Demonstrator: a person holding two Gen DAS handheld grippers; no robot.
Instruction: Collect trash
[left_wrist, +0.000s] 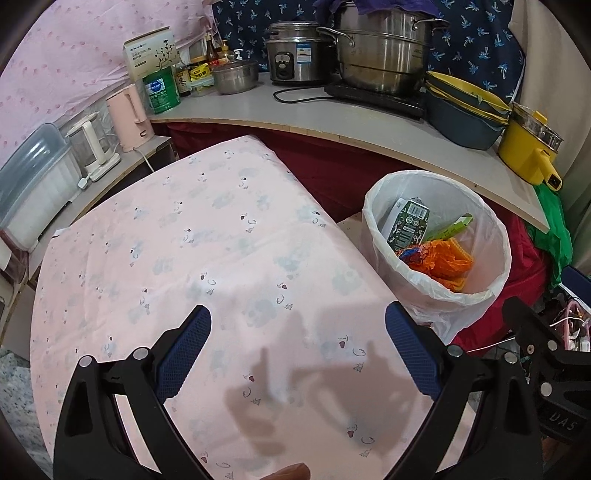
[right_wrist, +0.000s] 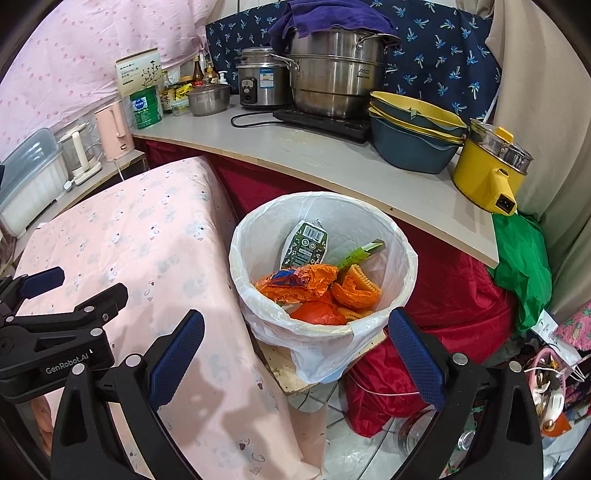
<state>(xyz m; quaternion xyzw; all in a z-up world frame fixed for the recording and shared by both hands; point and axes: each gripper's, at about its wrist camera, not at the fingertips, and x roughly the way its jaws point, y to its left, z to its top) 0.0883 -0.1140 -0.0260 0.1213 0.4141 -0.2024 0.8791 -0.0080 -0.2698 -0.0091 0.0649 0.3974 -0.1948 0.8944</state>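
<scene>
- Left gripper (left_wrist: 297, 345) with blue-padded black fingers spread wide, empty, above the pink cloth-covered table (left_wrist: 207, 236).
- Right gripper (right_wrist: 296, 350) likewise spread wide and empty, over the near rim of the white plastic-lined round bin (right_wrist: 397, 243).
- Bin just right of the table, below the grey countertop (right_wrist: 332, 155).
- Inside the bin: crumpled orange wrappers (right_wrist: 314, 284), a dark green printed carton (right_wrist: 306, 245), a light green slim packet (right_wrist: 360, 254).
- Far on the countertop: large steel stockpot (right_wrist: 334, 74), small yellow electric pot (right_wrist: 487, 166).
</scene>
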